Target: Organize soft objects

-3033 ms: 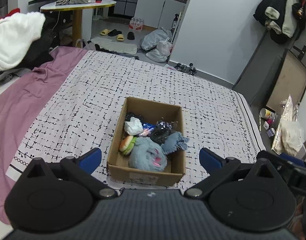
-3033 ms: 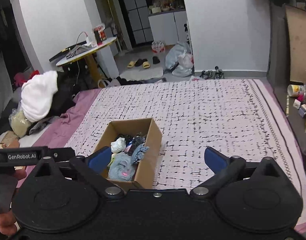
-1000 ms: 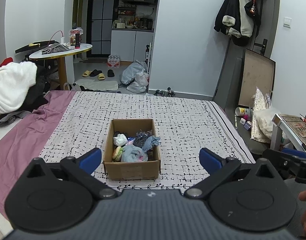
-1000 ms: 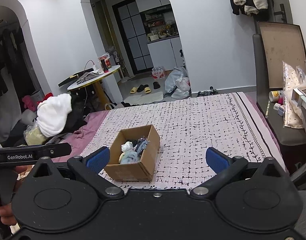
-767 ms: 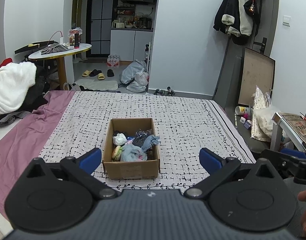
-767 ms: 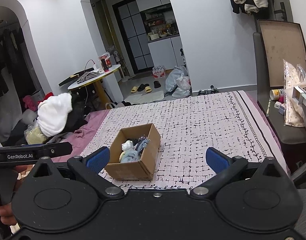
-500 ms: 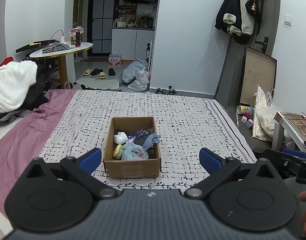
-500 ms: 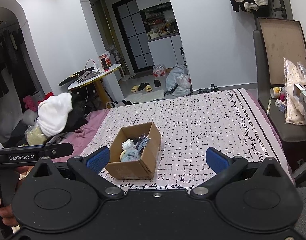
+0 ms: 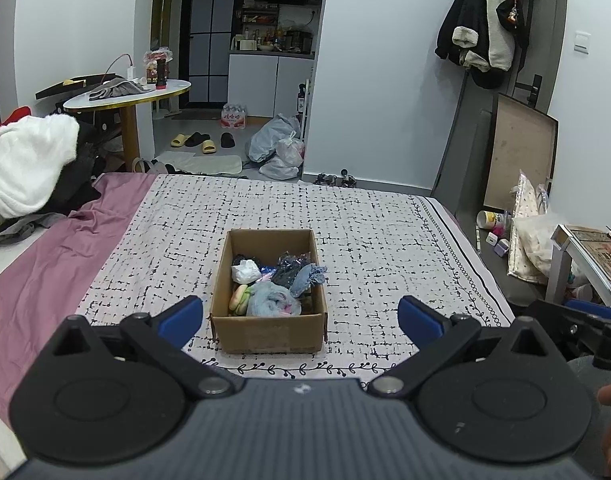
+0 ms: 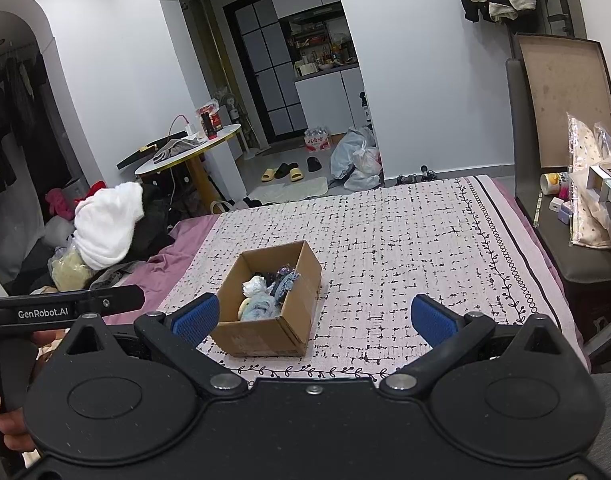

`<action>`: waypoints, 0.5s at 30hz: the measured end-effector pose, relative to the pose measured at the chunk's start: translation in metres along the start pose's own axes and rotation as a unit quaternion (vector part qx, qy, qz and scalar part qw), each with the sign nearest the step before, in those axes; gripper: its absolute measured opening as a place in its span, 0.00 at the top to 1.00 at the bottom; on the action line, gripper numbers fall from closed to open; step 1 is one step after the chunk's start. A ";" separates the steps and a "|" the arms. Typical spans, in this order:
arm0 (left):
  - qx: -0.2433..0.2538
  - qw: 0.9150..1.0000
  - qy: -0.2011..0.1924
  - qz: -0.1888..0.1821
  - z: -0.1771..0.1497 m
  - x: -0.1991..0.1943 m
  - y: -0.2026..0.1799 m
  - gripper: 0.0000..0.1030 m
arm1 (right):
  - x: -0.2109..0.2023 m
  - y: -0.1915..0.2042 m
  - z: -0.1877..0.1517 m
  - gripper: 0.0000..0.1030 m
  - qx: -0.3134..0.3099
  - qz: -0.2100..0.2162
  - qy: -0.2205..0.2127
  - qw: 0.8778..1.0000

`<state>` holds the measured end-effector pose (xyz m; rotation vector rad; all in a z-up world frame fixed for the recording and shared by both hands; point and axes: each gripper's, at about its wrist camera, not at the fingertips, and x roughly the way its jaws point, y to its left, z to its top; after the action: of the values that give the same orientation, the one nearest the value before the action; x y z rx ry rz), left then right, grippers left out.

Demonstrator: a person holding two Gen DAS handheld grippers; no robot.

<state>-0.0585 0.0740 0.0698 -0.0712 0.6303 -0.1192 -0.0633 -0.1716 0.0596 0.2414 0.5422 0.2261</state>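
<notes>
Seemingly a closing step: soft items (image 9: pixel 271 286) are seen packed inside the cardboard box (image 9: pixel 268 334) on the checked bedspread (image 9: pixel 385 236). Left gripper (image 9: pixel 300 317) and right gripper (image 10: pixel 312 319), short of the box, are spread wide, empty. Next move, if any, calls for nothing beyond retreat.

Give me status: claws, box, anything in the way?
Left claw open, empty. Right claw open, empty. Cardboard box on the bed, soft things piled inside. Nothing between claws and box.
</notes>
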 end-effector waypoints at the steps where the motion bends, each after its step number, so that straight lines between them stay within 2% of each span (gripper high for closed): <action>1: 0.000 1.000 0.000 0.000 0.000 0.000 0.001 0.00 | 0.000 0.000 0.000 0.00 -0.001 0.000 0.000 1.000; 15: -0.008 1.000 0.001 0.006 -0.002 0.001 0.004 0.00 | 0.001 0.002 -0.001 0.00 -0.004 -0.001 0.002 1.000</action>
<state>-0.0584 0.0782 0.0667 -0.0821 0.6343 -0.1027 -0.0630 -0.1696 0.0586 0.2330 0.5450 0.2271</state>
